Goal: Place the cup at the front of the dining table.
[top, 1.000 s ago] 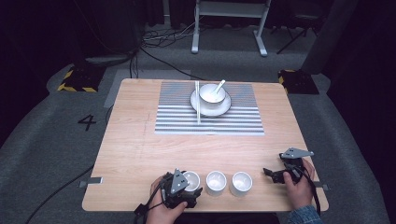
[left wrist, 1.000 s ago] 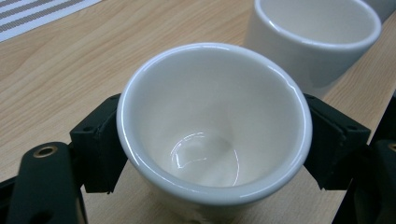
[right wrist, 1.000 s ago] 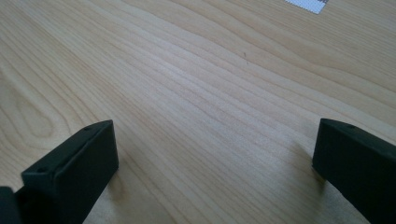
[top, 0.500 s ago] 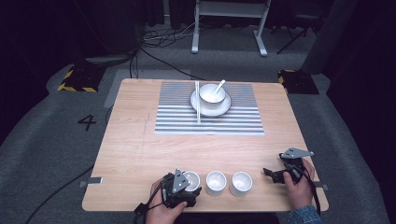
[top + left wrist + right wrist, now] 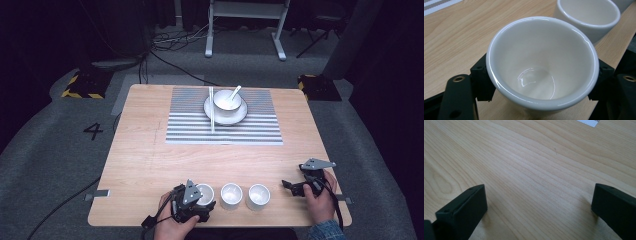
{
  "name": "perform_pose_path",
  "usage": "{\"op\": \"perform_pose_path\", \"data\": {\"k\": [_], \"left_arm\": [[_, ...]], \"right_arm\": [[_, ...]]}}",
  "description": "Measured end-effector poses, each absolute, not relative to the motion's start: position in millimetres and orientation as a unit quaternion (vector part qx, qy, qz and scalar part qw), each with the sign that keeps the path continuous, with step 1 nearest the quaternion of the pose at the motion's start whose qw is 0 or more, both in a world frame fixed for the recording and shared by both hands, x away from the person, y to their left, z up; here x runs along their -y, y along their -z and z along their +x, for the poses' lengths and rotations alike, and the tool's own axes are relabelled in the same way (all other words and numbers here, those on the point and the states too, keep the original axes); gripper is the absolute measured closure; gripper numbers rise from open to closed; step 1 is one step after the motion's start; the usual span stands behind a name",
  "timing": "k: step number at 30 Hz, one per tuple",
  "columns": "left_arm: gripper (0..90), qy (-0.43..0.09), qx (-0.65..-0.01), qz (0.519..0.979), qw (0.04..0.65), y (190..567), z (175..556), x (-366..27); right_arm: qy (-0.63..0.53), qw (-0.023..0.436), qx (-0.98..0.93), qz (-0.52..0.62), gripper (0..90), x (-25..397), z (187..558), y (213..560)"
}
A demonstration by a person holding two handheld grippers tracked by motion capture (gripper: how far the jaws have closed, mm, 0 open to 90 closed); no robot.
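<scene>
the pale wooden bench (image 5: 150, 165) has most of its middle bare, a broad lane between the far setting and the near edge. at the far side lies the grey-and-white striped rectangular placemat (image 5: 190, 125), squared to the bench edges. it looks laid out as a place setting: the round white plate (image 5: 239, 118) sits on it, a white bowl (image 5: 226, 99) stands on that, a white spoon (image 5: 235, 91) leans in the bowl, and a pair of pale chopsticks (image 5: 211, 107) lies just left of the plate, running front to back.

along the near edge three small white glazed ceramic cups stand in a row, close together and close to the bench lip, so there is little room toward the person and plenty forward. the left hand-held gripper (image 5: 192, 200) is clenched around the leftmost cup (image 5: 541, 62), one black jaw on each side of its wall below the rim. the cup is empty and looks about upright, and whether it is raised off the wood i cannot tell. the middle cup (image 5: 586, 17) stands just beside it, so a sideways move right risks a knock. the third cup (image 5: 258, 196) is next in line.

the right hand-held gripper (image 5: 300, 186) rests low at the bench's right near corner, released, jaws spread wide over bare wood, well apart from the cups.
</scene>
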State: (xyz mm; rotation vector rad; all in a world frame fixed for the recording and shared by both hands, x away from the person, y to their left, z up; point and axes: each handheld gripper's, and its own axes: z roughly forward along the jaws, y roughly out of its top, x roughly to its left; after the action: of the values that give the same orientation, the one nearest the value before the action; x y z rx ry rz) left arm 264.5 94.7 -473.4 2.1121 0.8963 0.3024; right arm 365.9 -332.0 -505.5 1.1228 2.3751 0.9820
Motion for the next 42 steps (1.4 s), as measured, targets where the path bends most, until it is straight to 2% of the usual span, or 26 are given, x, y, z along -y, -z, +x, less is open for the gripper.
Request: {"op": "perform_pose_path", "data": {"k": [10, 27, 42], "left_arm": [[26.3, -0.115, -0.354, 0.835, 0.406, 456.0, 263.4, -97.3], [26.3, -0.138, -0.368, 0.812, 0.431, 425.8, 268.3, -114.0], [26.3, -0.185, -0.358, 0.796, 0.452, 395.0, 287.8, -138.6]], "right_arm": [[-0.345, 0.168, -0.835, 0.395, 0.3, 331.9, 365.9, 505.5], [-0.345, 0.168, -0.835, 0.395, 0.3, 332.0, 365.9, 505.5], [-0.345, 0.168, -0.835, 0.395, 0.3, 332.0, 365.9, 505.5]]}}
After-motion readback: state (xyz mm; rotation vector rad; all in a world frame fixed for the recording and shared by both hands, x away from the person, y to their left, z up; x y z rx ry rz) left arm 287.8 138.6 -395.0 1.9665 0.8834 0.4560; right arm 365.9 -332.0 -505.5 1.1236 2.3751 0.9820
